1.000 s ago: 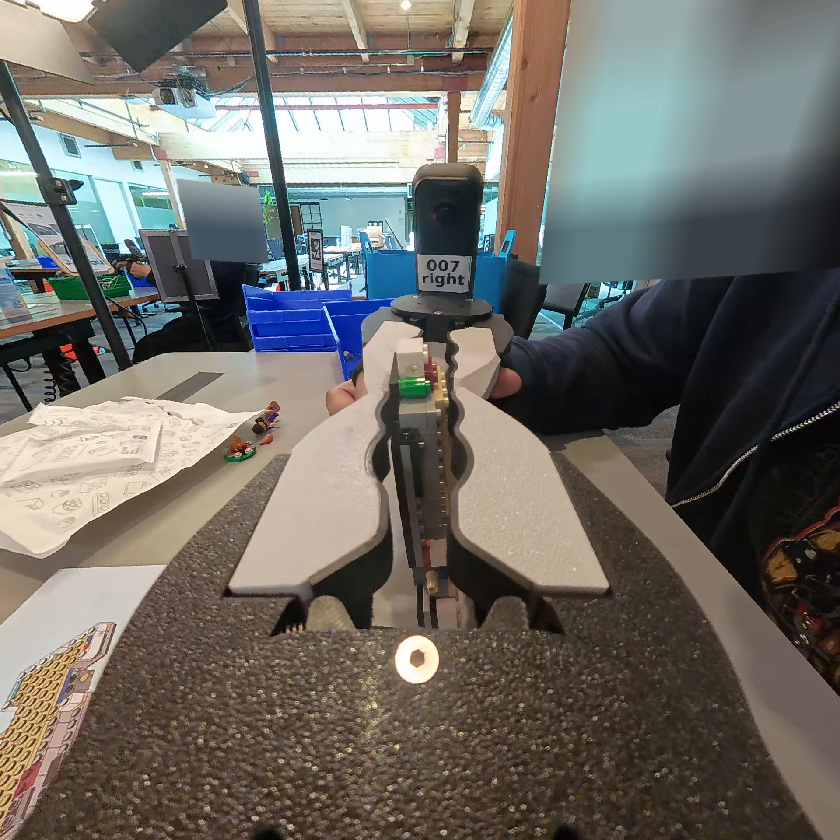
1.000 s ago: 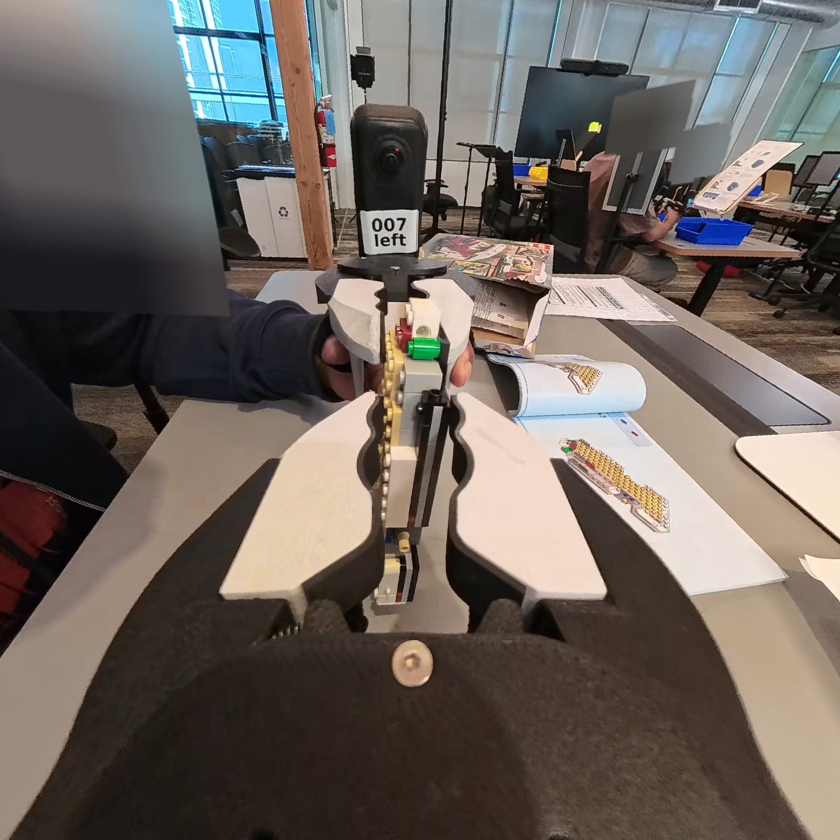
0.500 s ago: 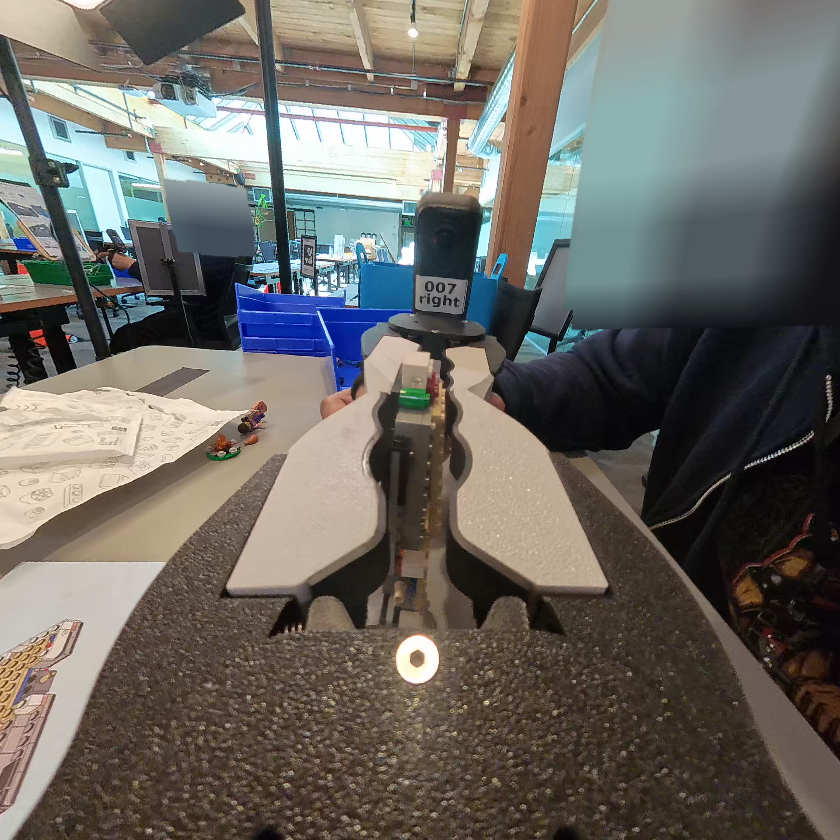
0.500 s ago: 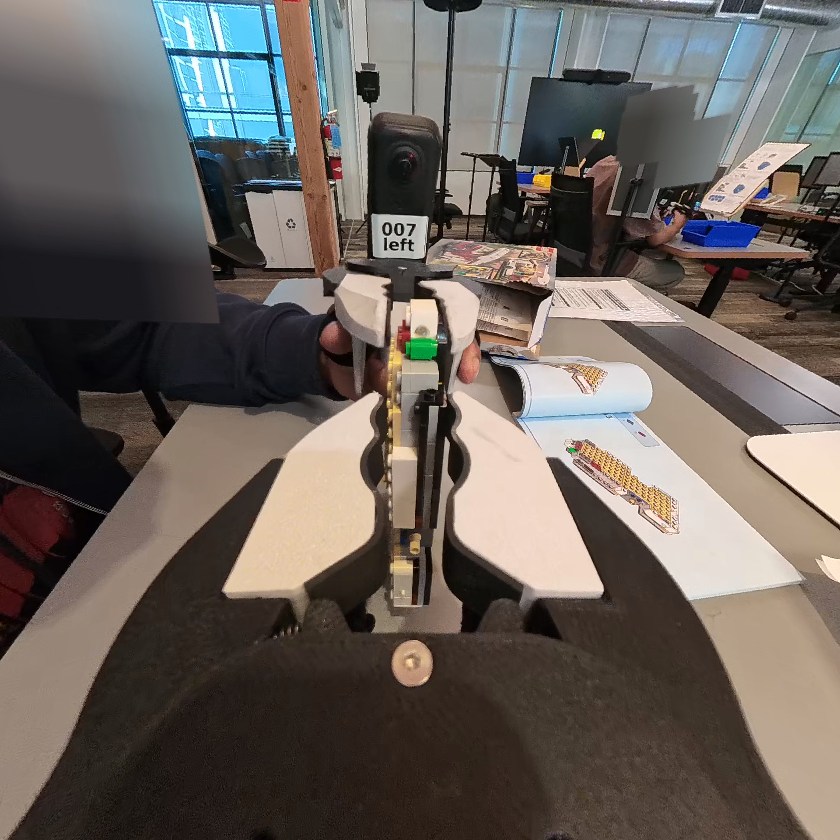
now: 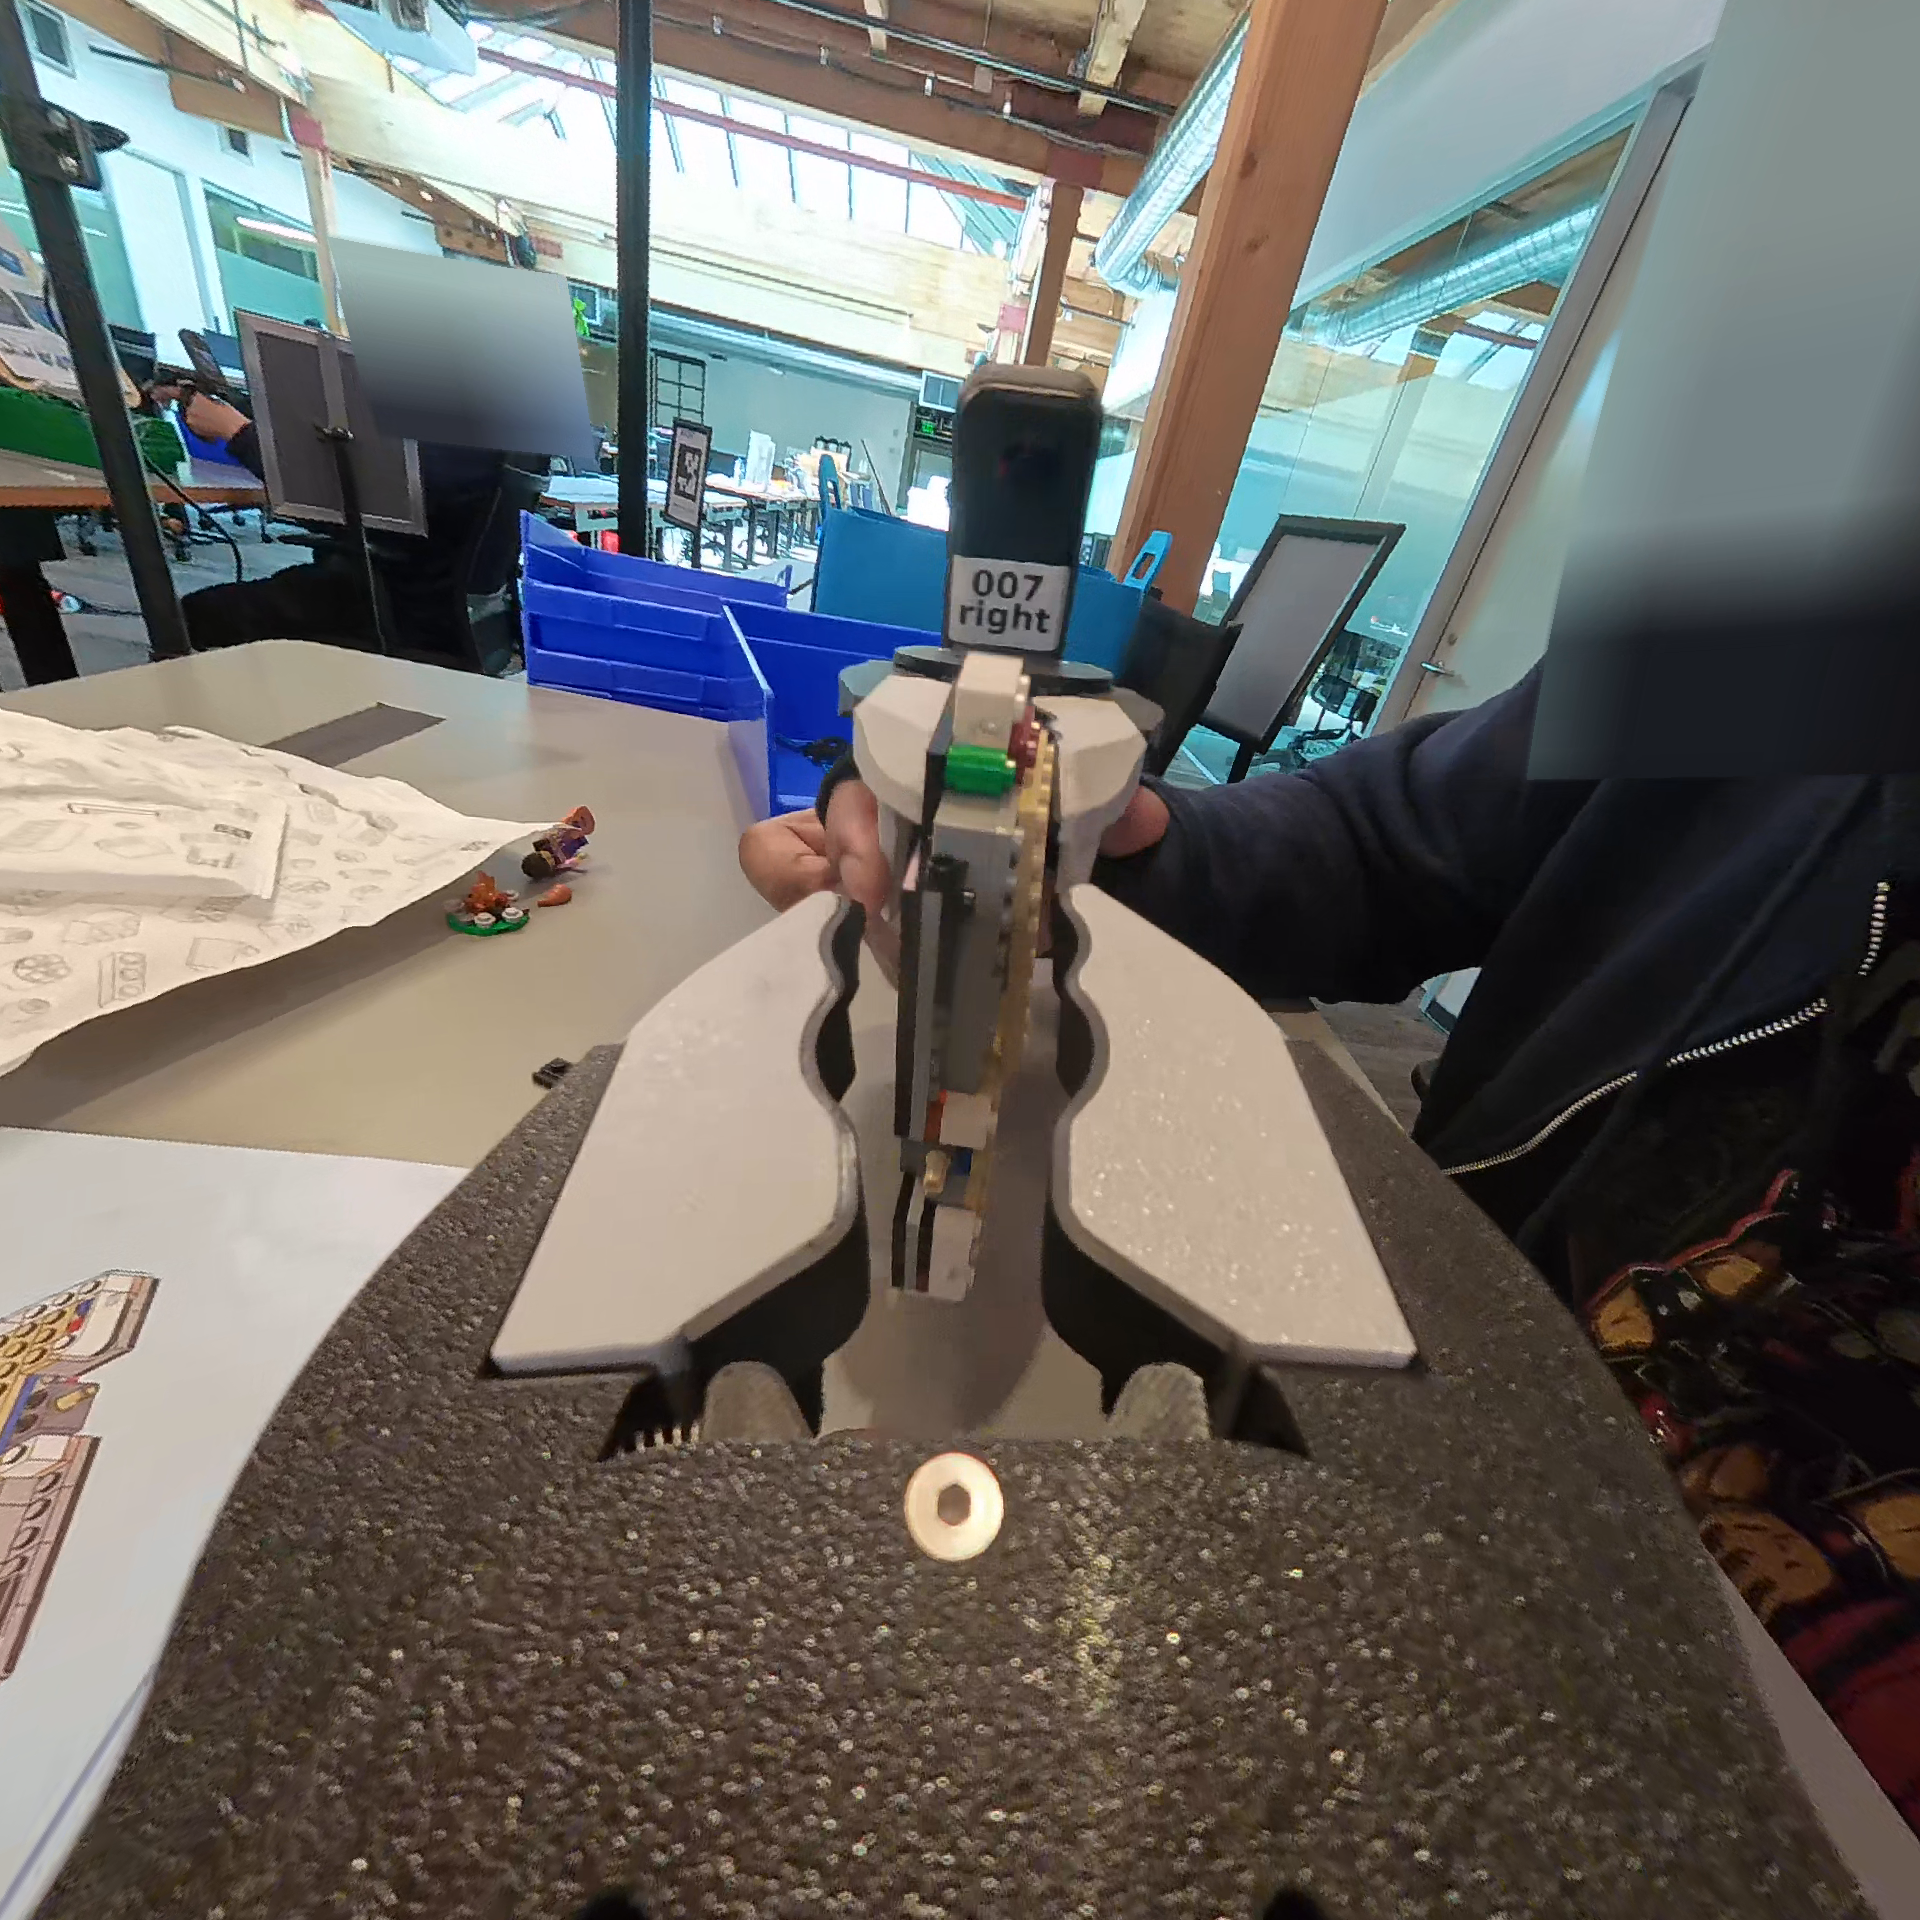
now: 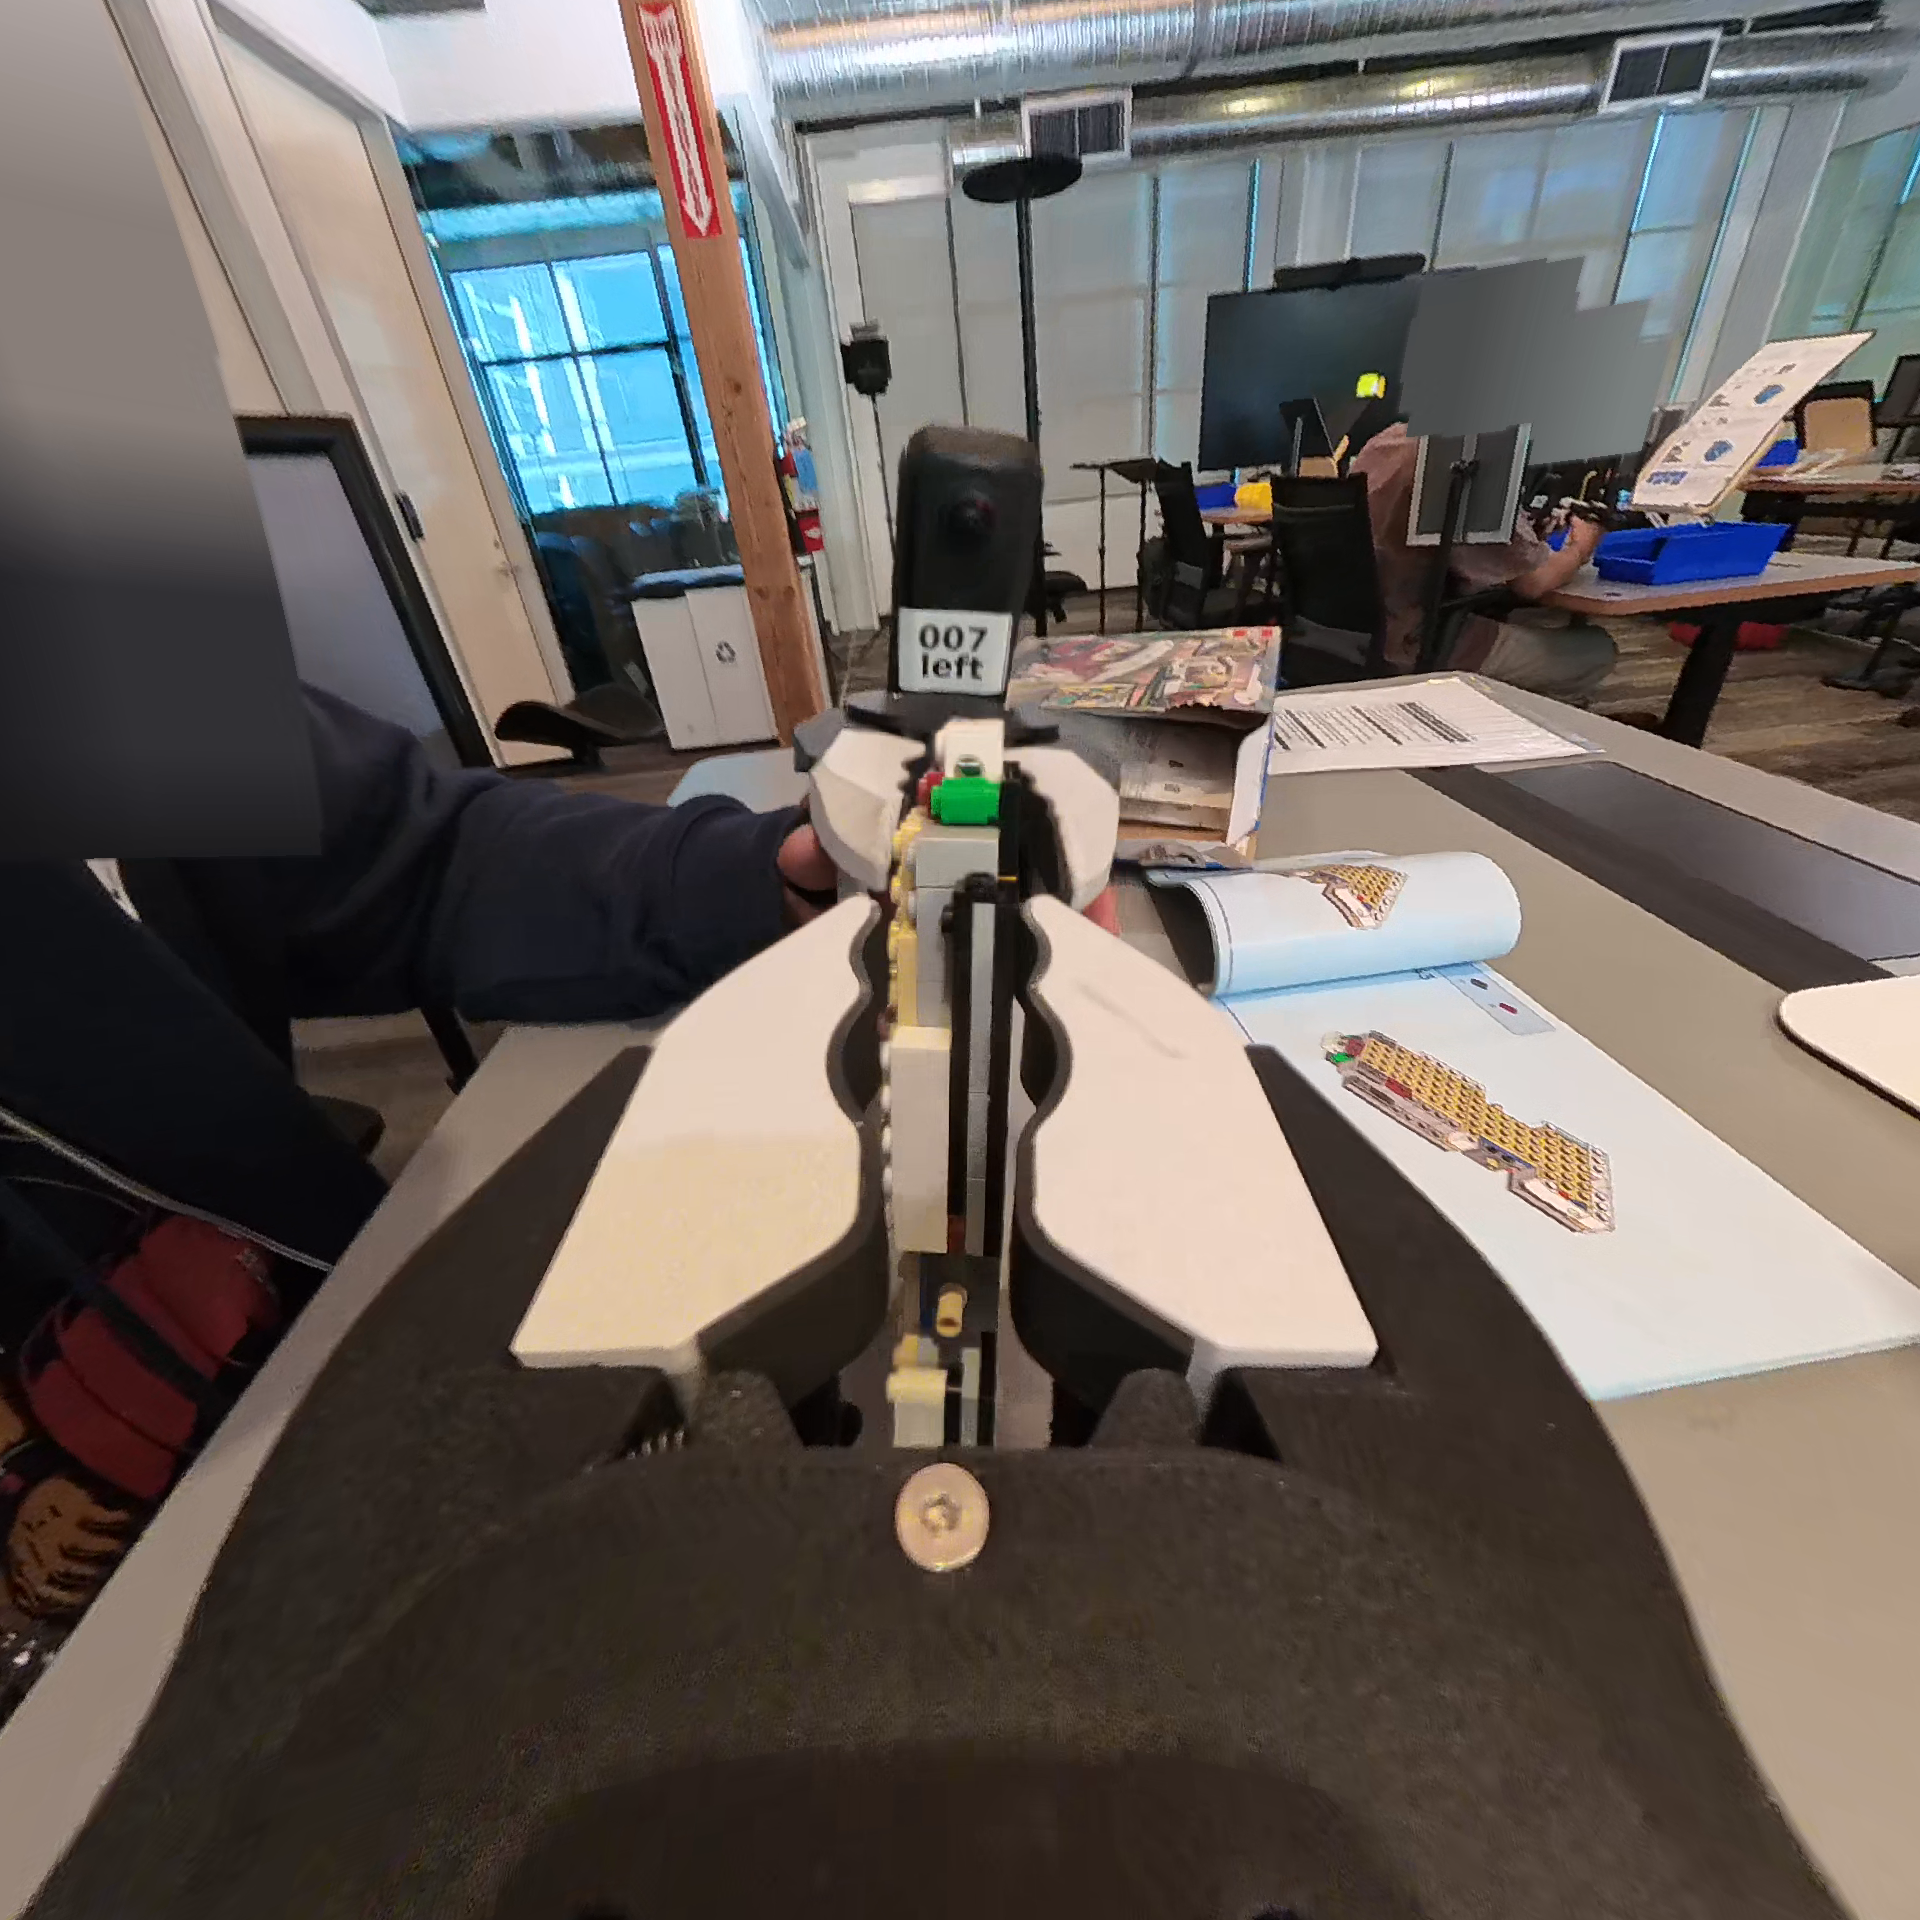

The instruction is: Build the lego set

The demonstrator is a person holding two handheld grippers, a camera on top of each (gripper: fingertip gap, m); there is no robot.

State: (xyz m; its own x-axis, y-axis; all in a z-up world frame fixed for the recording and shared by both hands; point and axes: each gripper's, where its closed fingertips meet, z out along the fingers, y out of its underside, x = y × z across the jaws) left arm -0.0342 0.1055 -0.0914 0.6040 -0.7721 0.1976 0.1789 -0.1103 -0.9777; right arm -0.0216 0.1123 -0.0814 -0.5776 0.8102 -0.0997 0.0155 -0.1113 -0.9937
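Observation:
A long brick-built model [image 5: 951, 997], grey and black with a tan studded side and a green piece near one end, stands on edge in the air between my two grippers, which face each other. My left gripper [image 5: 961, 914] is open: there is a gap between each of its fingers [image 5: 727, 1122] and the model. My right gripper [image 6: 945, 914] is shut on the model [image 6: 925, 1122], with both pads pressed against its sides. In the left wrist view the right gripper [image 5: 997, 758] clasps the model's far end. In the right wrist view the left gripper [image 6: 961, 821] stands around the other end.
The grey table [image 5: 416, 997] carries a white printed sheet [image 5: 156, 862], small brick figures [image 5: 488, 914] and a tiny black piece [image 5: 551, 1070]. Blue bins [image 5: 644, 634] stand behind. An open instruction booklet [image 6: 1507, 1195] and a cardboard box [image 6: 1164, 707] lie on the right. A person in a dark sleeve [image 5: 1455, 883] holds the grippers. My two grippers' fingertips are within a few centimetres of each other.
My left gripper's jaws have opened off the model; earlier they were pressed on it. My right gripper stays shut on it. Both views have tilted upward a little.

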